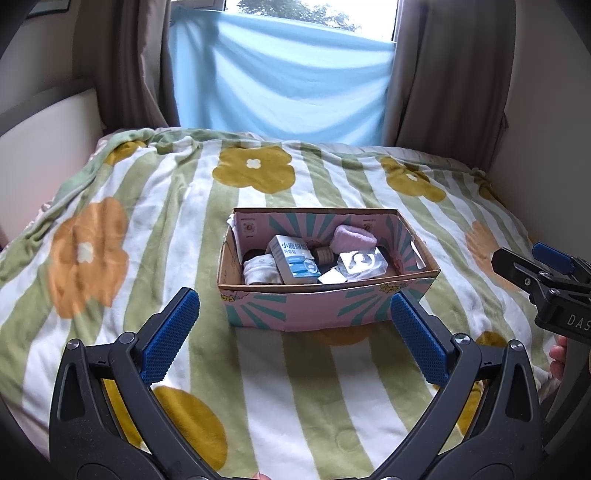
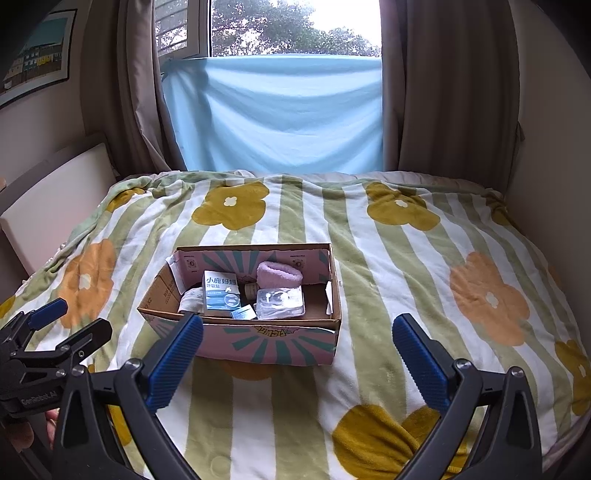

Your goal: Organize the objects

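Box: an open cardboard box (image 1: 325, 306) sits mid-bed on the flowered blanket (image 1: 147, 221).
Contents: a white-and-blue carton (image 1: 295, 260), a purple cloth (image 1: 354, 236), white socks (image 1: 258, 271) and a clear packet (image 1: 364, 263) lie inside the box.
Left gripper (image 1: 295, 328): jaws spread wide, holding nothing, near side of the box.
Right gripper (image 2: 297, 354): jaws spread wide, empty, near the box's right front corner.

Soft daylight from the window (image 2: 295, 27) (blown out), fisheye-dark corners.
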Available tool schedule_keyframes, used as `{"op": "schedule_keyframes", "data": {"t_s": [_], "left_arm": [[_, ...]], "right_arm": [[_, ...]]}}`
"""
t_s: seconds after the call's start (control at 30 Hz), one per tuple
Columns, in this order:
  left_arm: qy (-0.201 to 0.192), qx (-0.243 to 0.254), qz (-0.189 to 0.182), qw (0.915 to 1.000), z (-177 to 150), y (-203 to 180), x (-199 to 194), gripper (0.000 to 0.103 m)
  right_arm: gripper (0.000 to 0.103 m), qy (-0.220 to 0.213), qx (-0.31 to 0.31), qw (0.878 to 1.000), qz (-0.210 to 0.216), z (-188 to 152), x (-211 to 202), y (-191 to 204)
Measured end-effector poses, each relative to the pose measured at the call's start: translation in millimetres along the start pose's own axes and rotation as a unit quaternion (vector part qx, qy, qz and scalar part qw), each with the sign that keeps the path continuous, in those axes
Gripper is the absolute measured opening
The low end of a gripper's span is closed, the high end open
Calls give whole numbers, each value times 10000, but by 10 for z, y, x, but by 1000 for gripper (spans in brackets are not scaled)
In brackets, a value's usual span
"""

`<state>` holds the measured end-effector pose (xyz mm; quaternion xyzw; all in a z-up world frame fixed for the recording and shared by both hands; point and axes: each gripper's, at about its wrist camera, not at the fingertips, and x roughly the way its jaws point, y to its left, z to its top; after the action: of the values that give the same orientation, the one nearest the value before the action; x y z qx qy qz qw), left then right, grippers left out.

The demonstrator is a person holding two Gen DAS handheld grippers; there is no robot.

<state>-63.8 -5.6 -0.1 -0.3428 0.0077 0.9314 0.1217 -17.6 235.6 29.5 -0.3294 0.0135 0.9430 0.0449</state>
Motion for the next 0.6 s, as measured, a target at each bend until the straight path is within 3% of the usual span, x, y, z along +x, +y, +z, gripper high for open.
{"op": "schedule_keyframes", "data": {"t_s": [0.6], "left_arm": [[13, -57, 161, 9999, -2, 50, -51, 103]], "right_arm": [[102, -37, -66, 9999, 131, 36, 8, 101]]}}
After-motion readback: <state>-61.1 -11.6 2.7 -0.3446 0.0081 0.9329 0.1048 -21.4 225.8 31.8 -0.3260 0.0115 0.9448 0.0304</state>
